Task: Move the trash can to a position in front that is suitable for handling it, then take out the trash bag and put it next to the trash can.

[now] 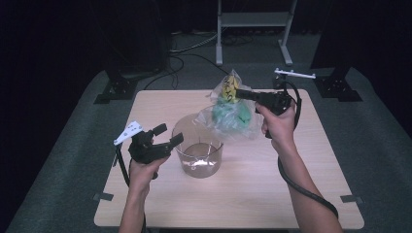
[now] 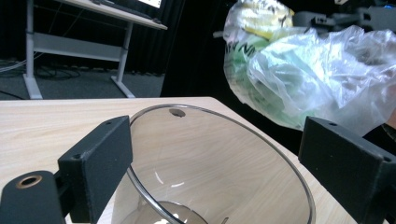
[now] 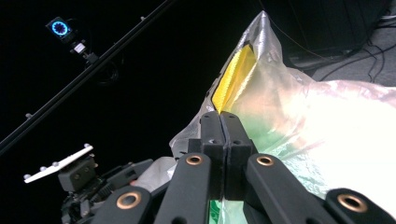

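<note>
**Bag held above the table, beside the bowl**

The right gripper (image 1: pixel 241 92) is clamped on the plastic bag (image 1: pixel 232 114), held above the table (image 1: pixel 272 179). The left gripper (image 1: pixel 167 135), jaws apart, straddles the glass bowl's (image 1: pixel 198 145) rim.

Black left tool (image 1: pixel 170 135) with white plate, black right tool (image 1: pixel 239 92), brass-ringed screws, forearms seemingly bare
</note>
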Demonstrator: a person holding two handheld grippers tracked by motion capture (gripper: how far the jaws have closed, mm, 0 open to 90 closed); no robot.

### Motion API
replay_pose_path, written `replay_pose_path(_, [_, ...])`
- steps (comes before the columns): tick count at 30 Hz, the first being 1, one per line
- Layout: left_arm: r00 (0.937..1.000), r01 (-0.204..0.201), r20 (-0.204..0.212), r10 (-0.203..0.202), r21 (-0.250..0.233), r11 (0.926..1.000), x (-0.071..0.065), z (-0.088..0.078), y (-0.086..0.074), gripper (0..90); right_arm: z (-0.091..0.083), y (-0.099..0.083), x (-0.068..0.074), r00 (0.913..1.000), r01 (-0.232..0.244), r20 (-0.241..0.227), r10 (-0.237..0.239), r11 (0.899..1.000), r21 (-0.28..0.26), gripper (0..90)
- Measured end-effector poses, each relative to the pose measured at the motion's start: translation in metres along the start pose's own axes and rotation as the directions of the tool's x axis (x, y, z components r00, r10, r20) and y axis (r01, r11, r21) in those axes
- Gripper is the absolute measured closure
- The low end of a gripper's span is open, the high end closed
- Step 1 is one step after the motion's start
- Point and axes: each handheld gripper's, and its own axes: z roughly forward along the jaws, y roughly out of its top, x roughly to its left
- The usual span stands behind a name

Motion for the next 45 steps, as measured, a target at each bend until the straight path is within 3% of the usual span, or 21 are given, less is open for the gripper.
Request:
replay_pose_path(17, [0.9984, 0.004, -0.057, -0.004, 0.003, 1.0000, 0.000, -0.010, -0.003, 8.7, -0.003, -0.013, -0.033, 0.9988, -0.043, 0.022, 0.043, 0.999, 0.006, 90.0])
replay_pose_path(30, [1.0000, -0.001, 0.005, 0.001, 0.039, 0.9992, -0.002, 0.015, -0.005, 8.7, -0.023, -0.033, -0.054, 0.9928, -0.092, 0.075, 0.093, 0.996, -0.015, 90.0])
replay_pose_path(45, [0.9999, -0.010, 0.014, 0.009, 0.027, 0.9996, -0.003, 0.015, 0.000, 8.7, -0.019, -0.044, -0.065, 0.9879, -0.116, 0.102, 0.116, 0.993, -0.007, 90.0])
